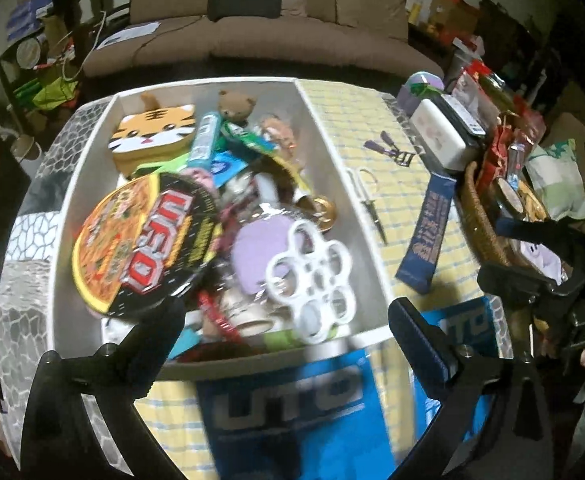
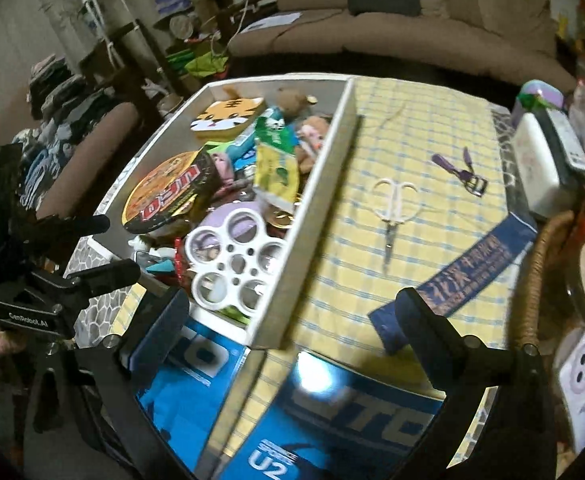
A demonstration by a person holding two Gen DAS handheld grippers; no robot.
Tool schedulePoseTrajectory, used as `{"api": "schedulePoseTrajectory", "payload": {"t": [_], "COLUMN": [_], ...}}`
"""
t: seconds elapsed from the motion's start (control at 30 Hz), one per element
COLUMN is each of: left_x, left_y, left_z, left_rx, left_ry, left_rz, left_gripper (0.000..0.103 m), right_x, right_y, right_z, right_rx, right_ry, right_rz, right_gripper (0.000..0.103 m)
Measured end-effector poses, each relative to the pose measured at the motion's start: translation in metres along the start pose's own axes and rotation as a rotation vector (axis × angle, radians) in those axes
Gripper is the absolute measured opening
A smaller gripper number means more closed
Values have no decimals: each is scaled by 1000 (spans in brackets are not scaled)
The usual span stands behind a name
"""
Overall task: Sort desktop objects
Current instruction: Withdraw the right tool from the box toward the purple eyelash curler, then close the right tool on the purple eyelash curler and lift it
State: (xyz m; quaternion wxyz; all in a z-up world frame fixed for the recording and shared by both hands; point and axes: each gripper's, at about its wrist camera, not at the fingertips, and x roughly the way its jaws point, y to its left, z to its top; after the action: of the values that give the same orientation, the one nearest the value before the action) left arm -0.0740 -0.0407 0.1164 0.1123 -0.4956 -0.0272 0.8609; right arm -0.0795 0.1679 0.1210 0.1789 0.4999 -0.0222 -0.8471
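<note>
Both tongs [image 1: 288,316] [image 2: 292,312] gape empty above the white box's [image 1: 366,216] near rim.

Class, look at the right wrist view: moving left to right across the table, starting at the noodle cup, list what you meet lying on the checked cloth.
UFO noodle cup → white ring holder → white scissors → purple eyelash curler → white case.

White bin [image 1: 366,216]. Tablecloth [image 2: 432,128]: yellow with blue-white check. Noodle bowl [image 1: 144,240]: black lid, red lettering, yellow rim. Tiger tin [image 1: 152,132]: orange, black stripes. Ring holder [image 2: 234,258] white. Scissors [image 2: 394,208] white-handled. Curler [image 2: 466,172] purple. Flat box [image 2: 448,276] navy. Basket [image 1: 480,216] brown wicker.
</note>
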Motion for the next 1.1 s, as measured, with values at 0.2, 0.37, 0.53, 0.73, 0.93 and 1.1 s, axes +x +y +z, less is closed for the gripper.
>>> {"api": "schedulePoseTrajectory", "payload": {"t": [0.2,0.37,0.53,0.73,0.93,1.1], "left_x": [12,30,60,109,140,160], "left_y": [-29,-48,-78,-108,-108,-94], "left_z": [20,49,90,137,159,181], "left_rx": [23,-11,-2,13,11,-86], "left_ry": [3,-4,6,57,63,41], "left_rz": [-17,-70,-112,-113,-101,-143], "left_gripper": [103,103,103,103,103,103], "right_x": [-19,-34,-39,-7,54,102], "right_y": [-39,-91,-137,-179,-222,-240], "right_z": [1,14,41,74,96,111], "right_rx": [51,145,217,258,297,290], "right_ry": [-42,-85,-110,-77,-19,37], "right_rz": [-1,-10,-41,-73,-94,-128], "right_gripper": [103,103,103,103,101,87]}}
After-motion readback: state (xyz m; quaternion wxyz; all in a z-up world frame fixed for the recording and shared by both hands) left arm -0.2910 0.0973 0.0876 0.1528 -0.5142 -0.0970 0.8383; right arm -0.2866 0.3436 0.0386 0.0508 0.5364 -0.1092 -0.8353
